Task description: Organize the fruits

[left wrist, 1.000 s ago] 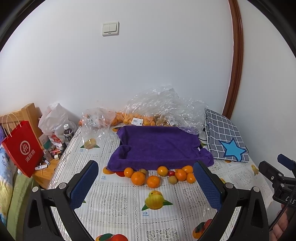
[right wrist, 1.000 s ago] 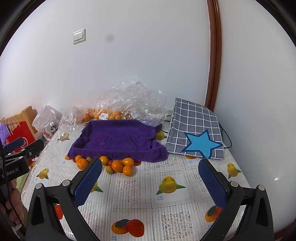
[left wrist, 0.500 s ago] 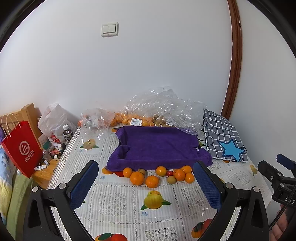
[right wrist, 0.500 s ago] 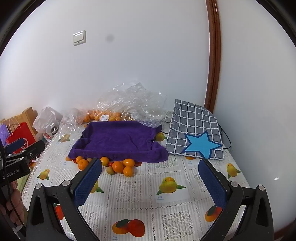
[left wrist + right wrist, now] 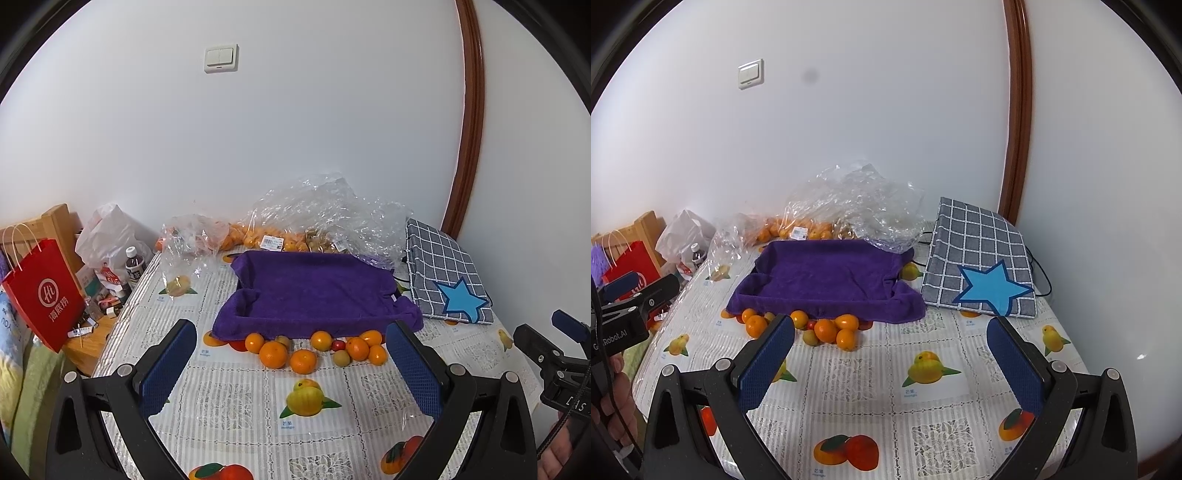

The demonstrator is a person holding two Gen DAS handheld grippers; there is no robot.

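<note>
Both-handed, jaws apart: glossy round fruits (image 5: 317, 349) beside what seems a towel-draped tray (image 5: 314, 295)

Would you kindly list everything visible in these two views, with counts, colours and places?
Oranges: about eight loose, orange, in front of the towel.
Small fruits: two greenish-brown, one red, among the oranges.
Towel: one, purple, over a tray at table centre.
Clear bags: several, behind the towel, holding more oranges.
Cushion: one, grey check with blue star, right of the towel.
Tablecloth: one, white with fruit prints, covering the table.
Paper bag: one, red, far left.
White bag: one, far left by the wall.
Bottle: one, dark, beside the white bag.
Light switch: one, white, on the wall.
Left gripper: blue pads, open, empty.
Right gripper: blue pads, open, empty.
</note>
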